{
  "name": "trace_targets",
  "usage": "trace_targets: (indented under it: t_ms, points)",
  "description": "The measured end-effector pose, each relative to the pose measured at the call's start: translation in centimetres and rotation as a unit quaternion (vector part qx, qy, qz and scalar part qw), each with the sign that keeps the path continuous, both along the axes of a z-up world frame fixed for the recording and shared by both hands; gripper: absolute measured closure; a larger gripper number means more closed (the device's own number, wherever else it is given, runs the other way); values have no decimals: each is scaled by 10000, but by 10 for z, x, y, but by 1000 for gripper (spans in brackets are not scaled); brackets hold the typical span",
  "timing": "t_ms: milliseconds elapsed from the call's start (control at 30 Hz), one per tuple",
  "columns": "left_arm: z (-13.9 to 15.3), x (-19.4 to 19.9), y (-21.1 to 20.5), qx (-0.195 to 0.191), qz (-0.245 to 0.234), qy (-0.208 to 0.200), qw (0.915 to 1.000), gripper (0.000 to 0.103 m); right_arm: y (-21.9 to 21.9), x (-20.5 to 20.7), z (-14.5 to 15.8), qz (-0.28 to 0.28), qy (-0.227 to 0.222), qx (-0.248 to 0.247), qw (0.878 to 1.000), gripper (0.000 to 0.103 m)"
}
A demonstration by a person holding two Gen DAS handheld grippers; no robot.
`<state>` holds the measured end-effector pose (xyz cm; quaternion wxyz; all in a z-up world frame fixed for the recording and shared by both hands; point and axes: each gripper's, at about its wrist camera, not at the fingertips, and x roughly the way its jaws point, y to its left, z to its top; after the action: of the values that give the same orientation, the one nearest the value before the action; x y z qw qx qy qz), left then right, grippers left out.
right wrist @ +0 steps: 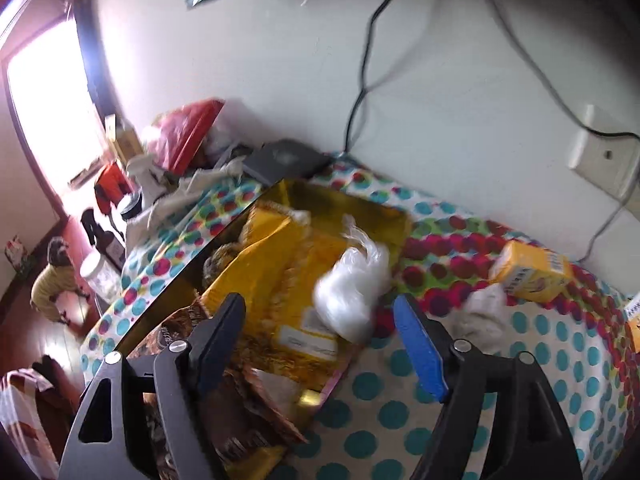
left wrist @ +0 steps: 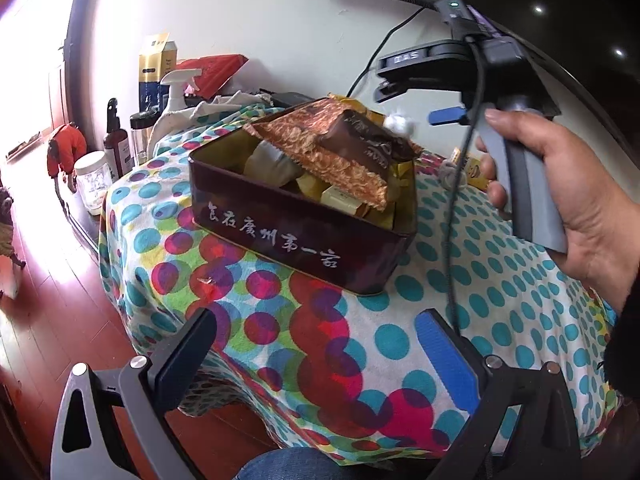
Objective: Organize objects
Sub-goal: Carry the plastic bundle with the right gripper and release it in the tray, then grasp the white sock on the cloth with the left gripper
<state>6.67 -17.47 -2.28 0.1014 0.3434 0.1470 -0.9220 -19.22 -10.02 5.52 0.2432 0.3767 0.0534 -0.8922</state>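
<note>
White brush-style Chinese characters run along the side of the dark red tin (left wrist: pixel 298 236), which sits on the polka-dot cloth (left wrist: pixel 500 280) and is heaped with snack packets, a brown wrapper (left wrist: pixel 366 142) on top. The left gripper (left wrist: pixel 320 352) hangs open and empty before it. The right gripper (right wrist: pixel 320 340) is spread open above a white plastic bag (right wrist: pixel 352 288). A yellow carton (right wrist: pixel 530 276) lies near the white wall (right wrist: pixel 280 60); its print is unreadable.
</note>
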Motion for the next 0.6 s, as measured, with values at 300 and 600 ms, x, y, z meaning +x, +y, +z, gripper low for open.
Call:
trace_targets:
  t_ms: [300, 600]
  points:
    - [21, 12, 21, -293, -298, 593, 9974, 0, 151, -11, -32, -1892, 426, 1132, 9745, 4]
    - [16, 11, 51, -177, -976, 738, 9923, 0, 248, -25, -59, -2812, 402, 1017, 9534, 4]
